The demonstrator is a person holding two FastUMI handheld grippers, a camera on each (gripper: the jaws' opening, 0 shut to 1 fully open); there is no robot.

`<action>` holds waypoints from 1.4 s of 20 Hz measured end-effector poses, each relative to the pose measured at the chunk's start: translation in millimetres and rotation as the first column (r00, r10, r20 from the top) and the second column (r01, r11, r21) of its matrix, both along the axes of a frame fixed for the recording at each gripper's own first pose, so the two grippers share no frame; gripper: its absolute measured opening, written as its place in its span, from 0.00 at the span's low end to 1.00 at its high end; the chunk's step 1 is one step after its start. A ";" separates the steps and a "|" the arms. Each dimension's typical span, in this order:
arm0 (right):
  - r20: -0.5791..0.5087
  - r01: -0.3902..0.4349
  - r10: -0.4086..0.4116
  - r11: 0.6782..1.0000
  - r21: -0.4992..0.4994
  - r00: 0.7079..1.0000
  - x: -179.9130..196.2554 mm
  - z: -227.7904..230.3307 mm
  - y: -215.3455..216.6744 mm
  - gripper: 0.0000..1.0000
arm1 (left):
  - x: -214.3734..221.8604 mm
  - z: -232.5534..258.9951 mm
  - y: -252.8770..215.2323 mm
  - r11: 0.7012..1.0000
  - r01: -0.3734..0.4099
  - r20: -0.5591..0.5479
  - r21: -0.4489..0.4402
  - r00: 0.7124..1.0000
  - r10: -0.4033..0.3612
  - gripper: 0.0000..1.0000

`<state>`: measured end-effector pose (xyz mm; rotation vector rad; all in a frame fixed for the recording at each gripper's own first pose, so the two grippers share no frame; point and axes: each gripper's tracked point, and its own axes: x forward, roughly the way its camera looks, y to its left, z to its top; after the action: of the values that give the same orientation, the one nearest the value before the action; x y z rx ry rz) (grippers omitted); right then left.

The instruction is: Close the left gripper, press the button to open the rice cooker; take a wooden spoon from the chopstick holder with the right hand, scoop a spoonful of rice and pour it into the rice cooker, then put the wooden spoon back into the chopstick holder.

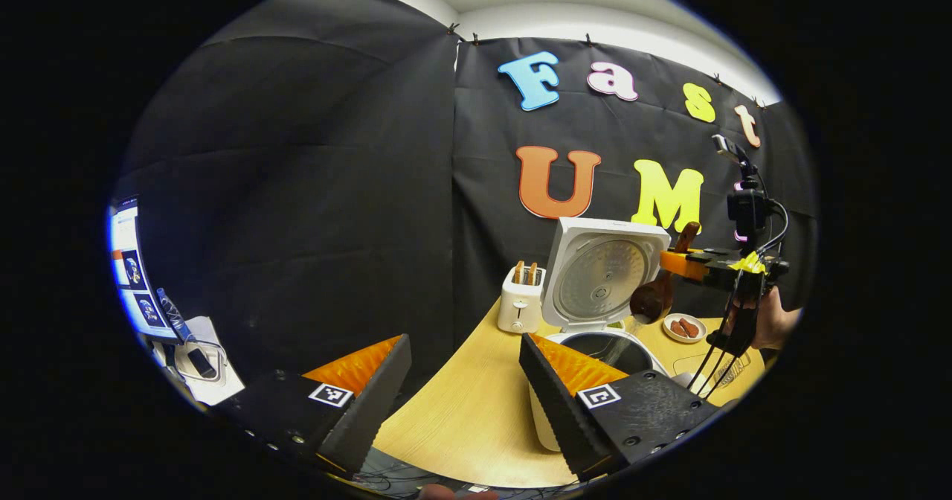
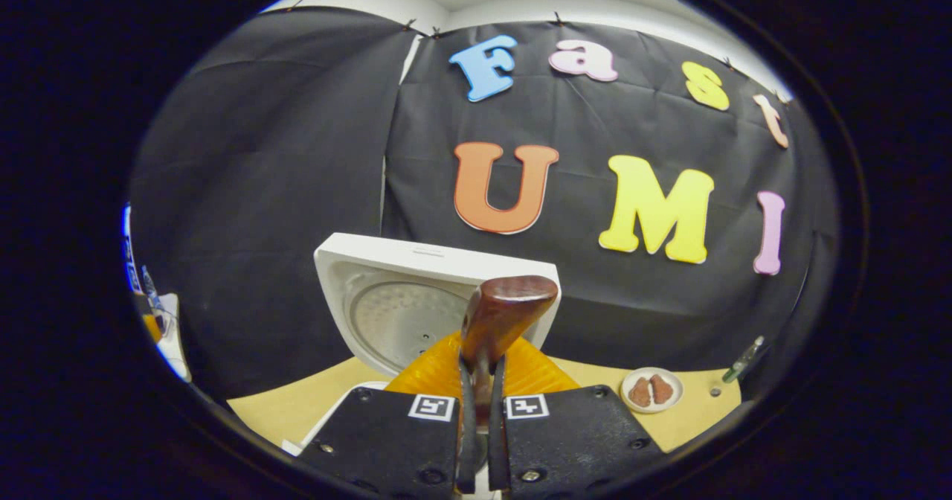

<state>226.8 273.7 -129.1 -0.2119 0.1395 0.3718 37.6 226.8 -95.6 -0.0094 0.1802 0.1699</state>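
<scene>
The wooden surface (image 1: 461, 403) carries everything, running from 6 o'clock up toward 3 o'clock in the left gripper view. On it the rice cooker (image 1: 595, 336) stands at about 4 o'clock from that view's centre, its lid (image 1: 604, 273) swung fully up and its dark pot (image 1: 606, 347) open below. A toaster (image 1: 520, 303) sits just beside the cooker at its 9 o'clock, and a small plate (image 1: 684, 327) with two brown pieces sits near it at its 3 o'clock.

The right gripper (image 1: 688, 262) hangs above the pot's 2 o'clock rim, clamped tight on the handle of the wooden spoon (image 1: 654, 295). The right gripper view confirms both fingers pressing the handle (image 2: 491, 321), which rises at 12 o'clock in front of the lid (image 2: 401, 299). The spoon's bowl is tipped downward and a pale stream of rice (image 1: 623, 340) appears to fall into the pot, so I judge the pouring step to be under way.

To do it well, keep the bowl over the middle of the pot, not its rim, roll the wrist slowly until the bowl is empty, and hold the grip firm so the handle cannot twist. Keep clear of the raised lid behind.

The left gripper (image 1: 465, 388) waits at 6 o'clock, spread wide and holding nothing. I cannot make out the chopstick holder with certainty.
</scene>
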 end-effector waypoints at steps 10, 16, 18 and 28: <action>0.019 -0.045 0.046 0.999 -0.009 0.999 -16.8 11.2 -0.1 0.12 | -1.9 0.3 -11.1 1.000 0.006 0.017 -0.004 1.000 -0.006 0.94; -0.051 -0.028 0.035 0.991 0.134 0.998 -35.1 31.0 -18.0 0.12 | -3.7 3.1 -22.2 1.000 0.022 0.019 0.004 1.000 -0.023 0.94; -0.080 -0.008 0.023 0.982 0.188 0.997 -40.3 39.5 -33.6 0.12 | -3.2 5.6 -25.4 1.000 0.021 0.030 -0.003 0.999 -0.021 0.94; -0.173 0.198 -0.147 0.921 0.336 0.974 -74.7 53.4 -195.2 0.11 | 3.2 21.2 -118.5 0.994 0.102 0.044 -0.037 0.994 -0.100 0.94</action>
<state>152.1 78.5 -75.7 0.1820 0.2305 0.2294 40.8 108.3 -74.4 -0.0422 0.1420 0.0650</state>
